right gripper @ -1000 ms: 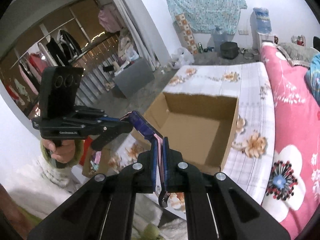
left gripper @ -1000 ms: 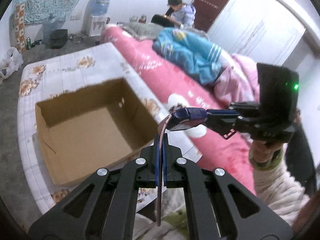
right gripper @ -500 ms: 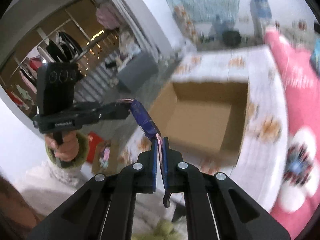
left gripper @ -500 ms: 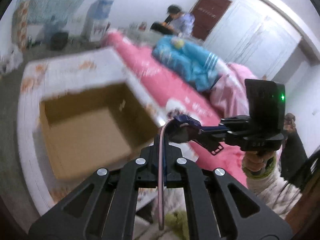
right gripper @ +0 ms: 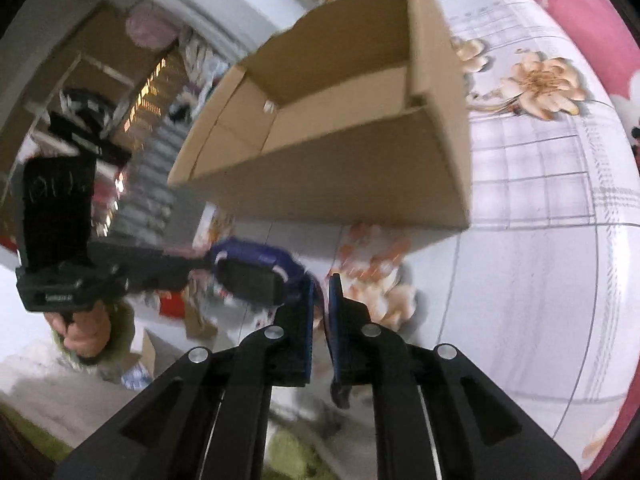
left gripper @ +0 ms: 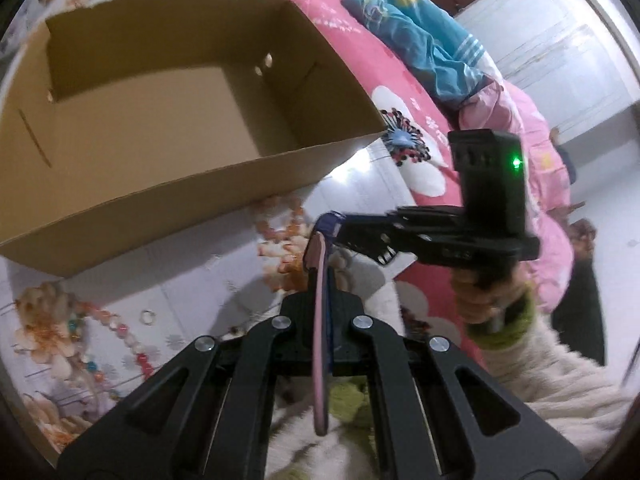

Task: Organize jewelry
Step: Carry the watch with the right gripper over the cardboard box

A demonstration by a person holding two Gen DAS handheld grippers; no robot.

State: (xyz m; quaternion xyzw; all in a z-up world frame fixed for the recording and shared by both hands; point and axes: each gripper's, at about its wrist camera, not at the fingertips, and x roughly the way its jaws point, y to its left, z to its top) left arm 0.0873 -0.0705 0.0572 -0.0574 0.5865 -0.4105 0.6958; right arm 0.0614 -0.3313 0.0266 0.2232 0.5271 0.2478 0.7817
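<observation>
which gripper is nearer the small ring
Left. The ring lies just left of the left gripper; the right gripper, jaws opening by the pink strap, is farther right.

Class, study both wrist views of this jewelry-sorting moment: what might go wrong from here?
1. The right gripper has its jaws opening with nothing seen between them, so the pink strap hangs from the shut left gripper alone and may slip.
2. The bead string and small ring lie loose on the cloth beside the cardboard box; a low hand might scatter them.
</observation>
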